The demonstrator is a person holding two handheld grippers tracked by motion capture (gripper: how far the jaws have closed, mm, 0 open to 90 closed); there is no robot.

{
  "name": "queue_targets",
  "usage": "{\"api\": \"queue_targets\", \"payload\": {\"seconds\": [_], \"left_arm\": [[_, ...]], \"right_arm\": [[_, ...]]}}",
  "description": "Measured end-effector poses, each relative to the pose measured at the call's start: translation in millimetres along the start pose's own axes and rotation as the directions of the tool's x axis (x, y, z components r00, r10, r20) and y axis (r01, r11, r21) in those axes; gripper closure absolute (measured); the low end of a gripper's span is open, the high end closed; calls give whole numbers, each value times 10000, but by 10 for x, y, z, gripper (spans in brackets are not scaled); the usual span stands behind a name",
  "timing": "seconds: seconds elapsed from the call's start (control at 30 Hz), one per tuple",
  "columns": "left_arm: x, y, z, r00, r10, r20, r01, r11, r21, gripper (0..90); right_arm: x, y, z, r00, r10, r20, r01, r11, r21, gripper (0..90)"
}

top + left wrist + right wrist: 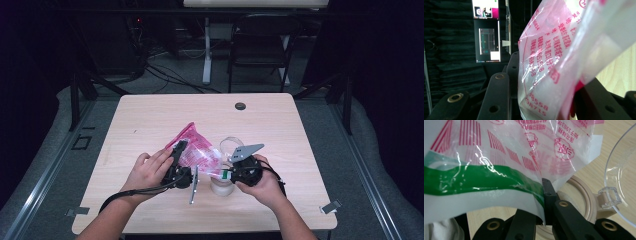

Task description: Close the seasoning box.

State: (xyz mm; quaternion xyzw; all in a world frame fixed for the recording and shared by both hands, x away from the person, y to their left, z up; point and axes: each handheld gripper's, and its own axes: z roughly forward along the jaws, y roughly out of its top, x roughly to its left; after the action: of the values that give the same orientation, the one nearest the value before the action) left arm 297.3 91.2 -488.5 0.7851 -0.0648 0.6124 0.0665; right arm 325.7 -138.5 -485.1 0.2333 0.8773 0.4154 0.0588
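A clear plastic bag with pink and red print hangs above the table between both grippers. My left gripper points up and away and grips the bag's left side; in the left gripper view the bag bulges between its jaws with white contents inside. My right gripper is shut on the bag's lower corner, at a green stripe. Just under that corner stands an open beige jar, its rim visible and its clear lid flipped back.
The light wooden table has a black round cap near its far edge. A dark chair and cables stand on the floor beyond. A lit screen hangs in the dark background.
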Motion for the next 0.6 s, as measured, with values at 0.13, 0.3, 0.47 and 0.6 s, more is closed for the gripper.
{"api": "queue_targets", "payload": {"seconds": [0.13, 0.3, 0.47, 0.6], "left_arm": [[-4, -8, 0, 9999, -81, 100, 81, 10000, 30, 624], [-64, -22, 13, 9976, -654, 232, 651, 9978, 127, 624], [-115, -26, 23, 9927, -1138, 407, 1125, 9931, 335, 641], [-156, -37, 13, 9828, -1754, 576, 1731, 9840, 426, 652]], "right_arm": [[-1, 2, -6, 10000, -17, -19, 17, 10000, -4, 900], [-1, 8, -25, 10000, 16, 7, -16, 9999, -125, 900], [16, 19, -25, 10000, -41, 82, 42, 9999, -130, 900], [16, 23, -36, 10000, -7, 72, 9, 9997, -248, 900]]}}
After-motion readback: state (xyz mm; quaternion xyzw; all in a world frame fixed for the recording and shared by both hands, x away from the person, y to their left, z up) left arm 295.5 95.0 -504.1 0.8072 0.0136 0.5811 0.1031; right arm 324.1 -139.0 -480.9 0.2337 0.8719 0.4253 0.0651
